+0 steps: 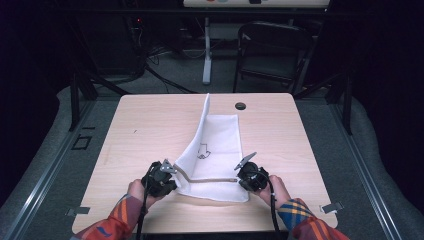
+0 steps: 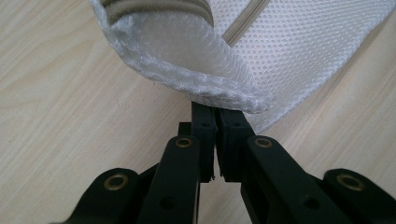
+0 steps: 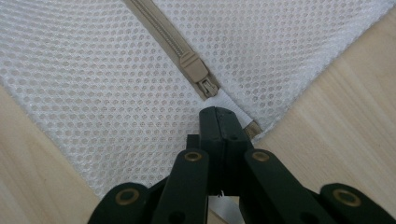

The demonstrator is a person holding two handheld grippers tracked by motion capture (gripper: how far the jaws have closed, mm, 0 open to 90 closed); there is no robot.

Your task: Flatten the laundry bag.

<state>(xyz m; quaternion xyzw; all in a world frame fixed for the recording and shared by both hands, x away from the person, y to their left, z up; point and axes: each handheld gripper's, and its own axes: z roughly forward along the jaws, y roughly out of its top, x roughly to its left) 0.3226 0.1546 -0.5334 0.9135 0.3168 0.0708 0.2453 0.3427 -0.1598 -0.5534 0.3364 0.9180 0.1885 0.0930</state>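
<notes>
While both hands sit low in the high view, the white mesh bag (image 1: 217,150) lies pretty much in the middle of the wooden table (image 1: 150,130), a bit toward the bottom of the frame, with its left side folded up so a flap stands tall toward the top center. Starting at the lower left of that view, the left gripper (image 1: 167,172) is right at the bag's lower left corner, held by a hand (image 1: 136,190) with an orange plaid sleeve (image 1: 112,222) coming in from the bottom edge. In the left gripper view its jaws are clenched together and bite the curled-over hem of the mesh, which bulges just above the tips at center frame; a tan zipper (image 2: 243,25) runs off to the upper right there. Moving right across the high view, the zipper line stretches along the bag's lower edge between the two grippers. Over at the lower right, the right gripper (image 1: 243,172) meets the bag's other corner, again with a plaid-sleeved hand (image 1: 277,190) behind it. In the right gripper view the jaws are squeezed tight on the white fabric tab at the zipper's end, and the tan zipper pull (image 3: 198,72) sits just above the tips, with mesh spreading to the upper left and bare wood at the right.
</notes>
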